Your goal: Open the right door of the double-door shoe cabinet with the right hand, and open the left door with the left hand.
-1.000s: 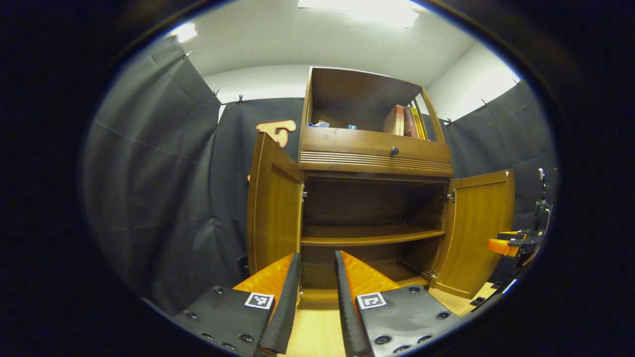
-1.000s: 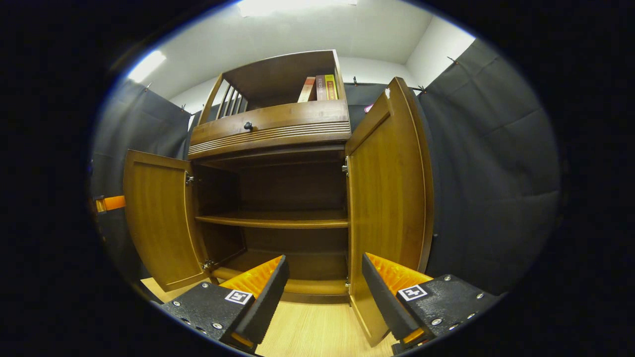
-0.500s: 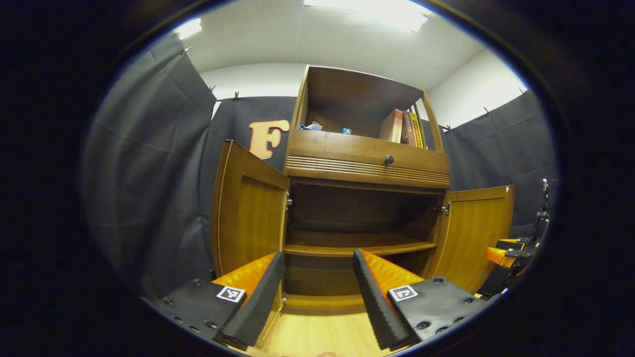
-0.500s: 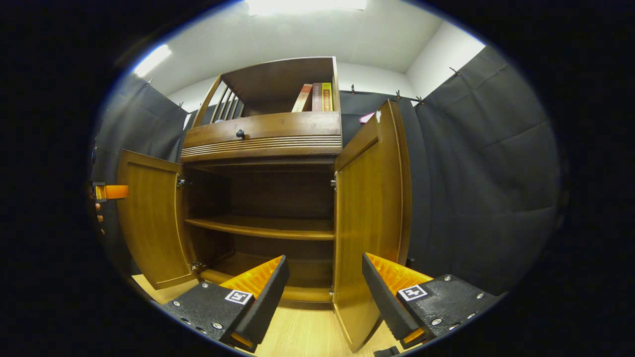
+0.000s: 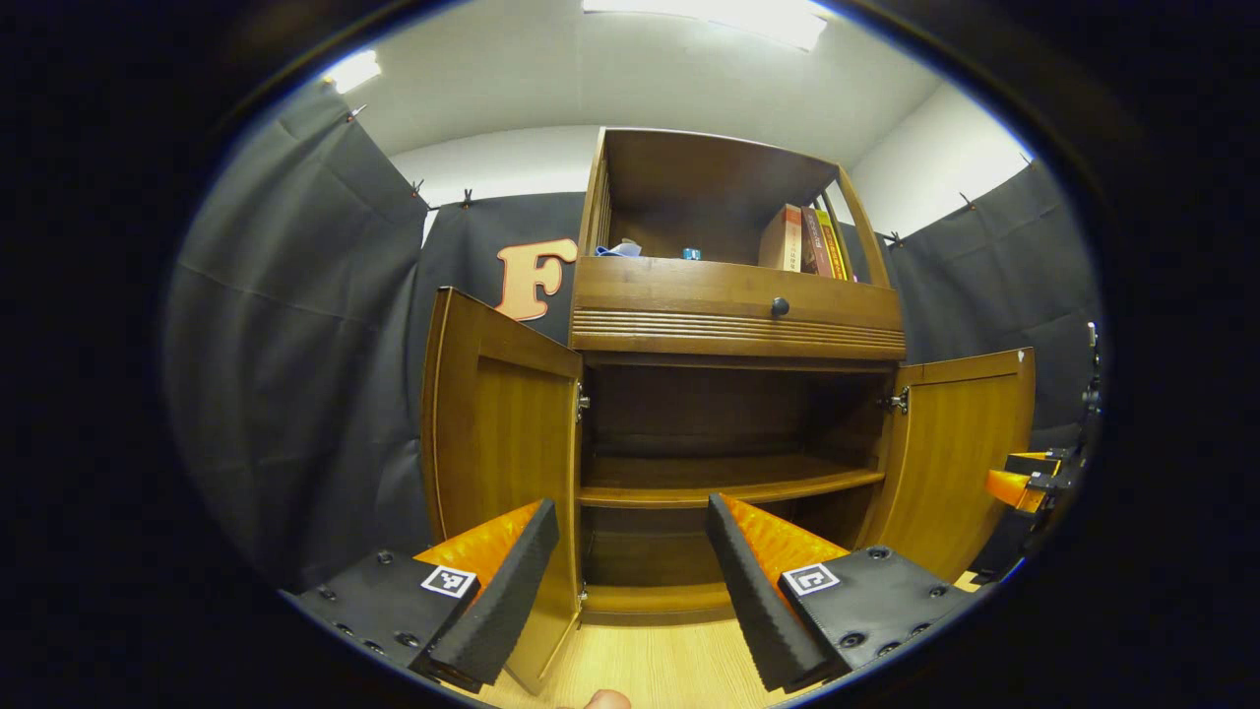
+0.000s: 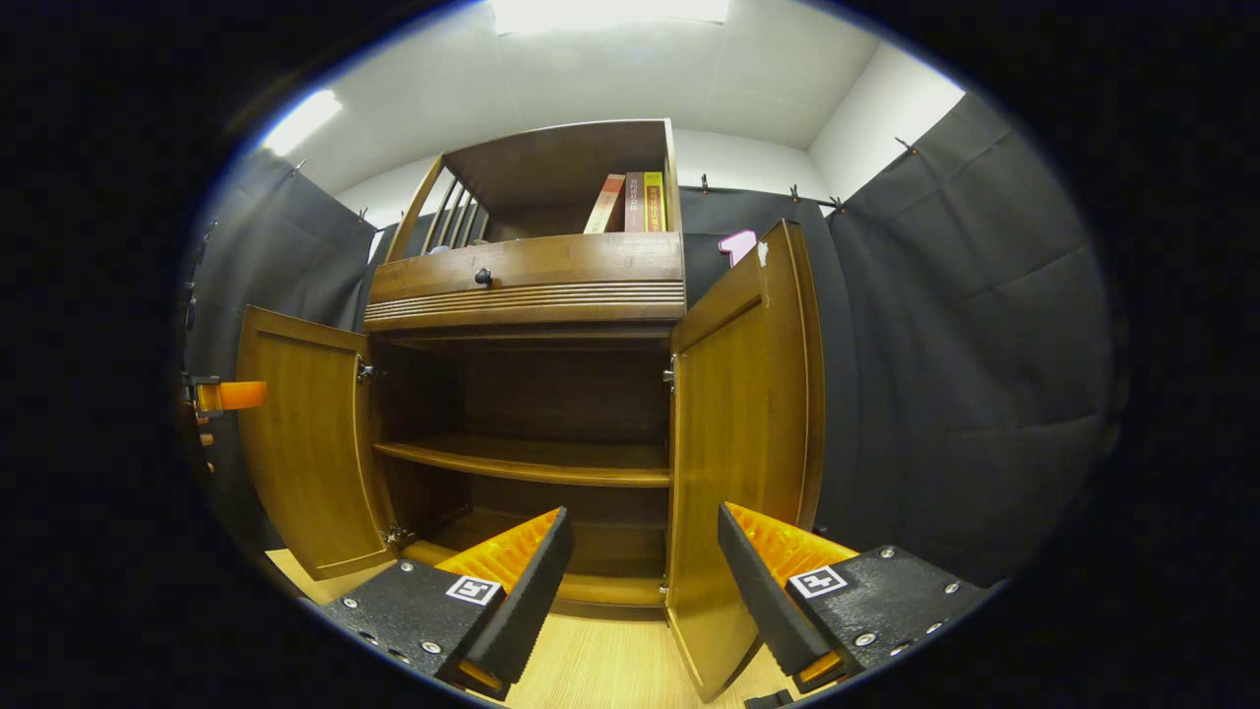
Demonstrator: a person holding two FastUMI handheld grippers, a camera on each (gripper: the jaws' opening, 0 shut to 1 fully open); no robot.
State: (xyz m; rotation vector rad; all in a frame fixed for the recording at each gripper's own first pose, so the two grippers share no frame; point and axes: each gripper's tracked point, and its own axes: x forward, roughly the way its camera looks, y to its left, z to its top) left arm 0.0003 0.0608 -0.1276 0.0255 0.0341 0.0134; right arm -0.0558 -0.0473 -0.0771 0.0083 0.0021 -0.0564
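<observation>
From my left gripper (image 5: 622, 581), spread and holding nothing, the left door (image 5: 502, 463) stands swung out at ten o'clock, while my right gripper (image 6: 645, 581) (equally spread, nothing held) has the right door (image 6: 743, 443) open at one o'clock.

Brown wooden double-door shoe cabinet (image 6: 551, 295) stands with both doors swung out: right door (image 6: 743, 433) edge-on just past the right gripper (image 6: 640, 581), left door (image 6: 305, 443) wide open at far left. The right gripper's jaws are spread with nothing between them, over pale wood floor (image 6: 610, 665). Dark bare shelf (image 6: 532, 461) inside, upright books (image 6: 630, 202) in the top nook, and what looks like the other gripper (image 6: 228, 396) at the left rim.
</observation>
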